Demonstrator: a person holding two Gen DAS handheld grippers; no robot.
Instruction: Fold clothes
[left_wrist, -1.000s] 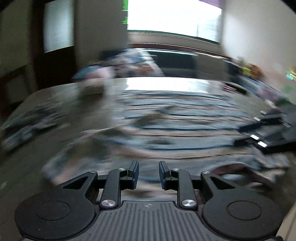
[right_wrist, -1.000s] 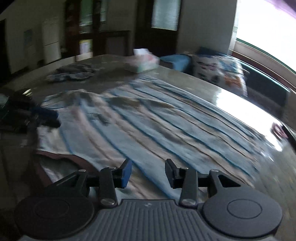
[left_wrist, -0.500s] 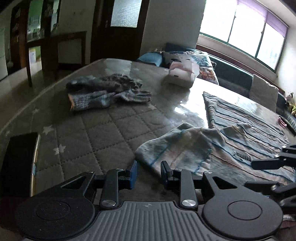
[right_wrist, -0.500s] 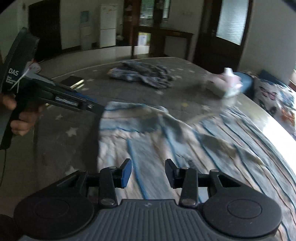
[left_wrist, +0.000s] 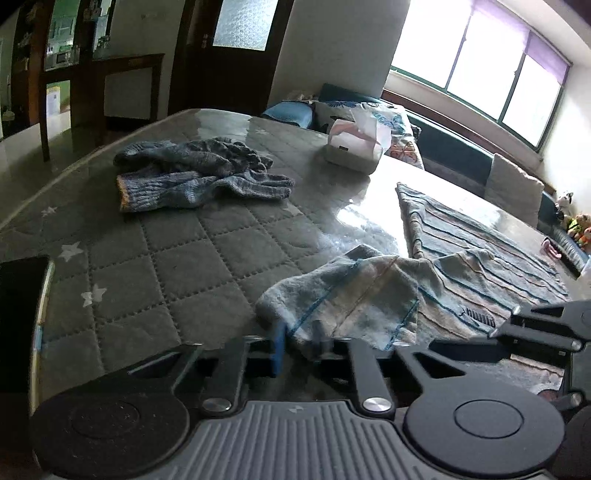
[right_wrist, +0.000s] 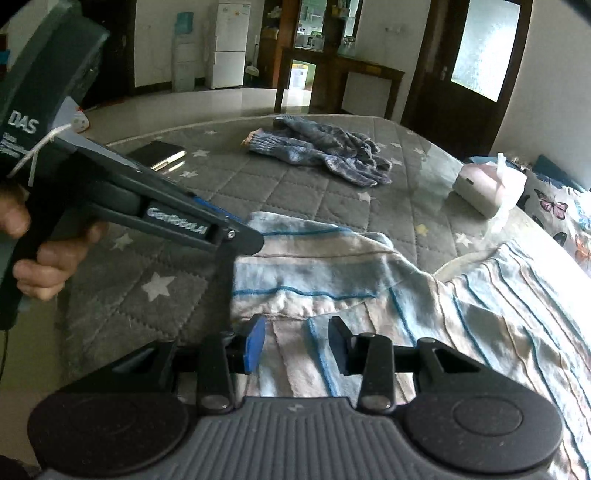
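On the quilted table (left_wrist: 155, 258) the striped shirt (left_wrist: 480, 251) lay spread flat toward the window side, one sleeve (left_wrist: 343, 295) bunched at the near edge, probably so it could be folded inward first. Left claw (left_wrist: 299, 345) was closing over that sleeve's cuff, cloth between the jaws, pads about to bite. Right claw (right_wrist: 297, 345) sat partly open above the sleeve's seam with fabric below the gap, nothing gripped; likely staged as second pinch point. Gloves (left_wrist: 192, 173), tissue box (left_wrist: 354, 144) and phone (left_wrist: 22, 314) were well apart from the shirt, leaving room.
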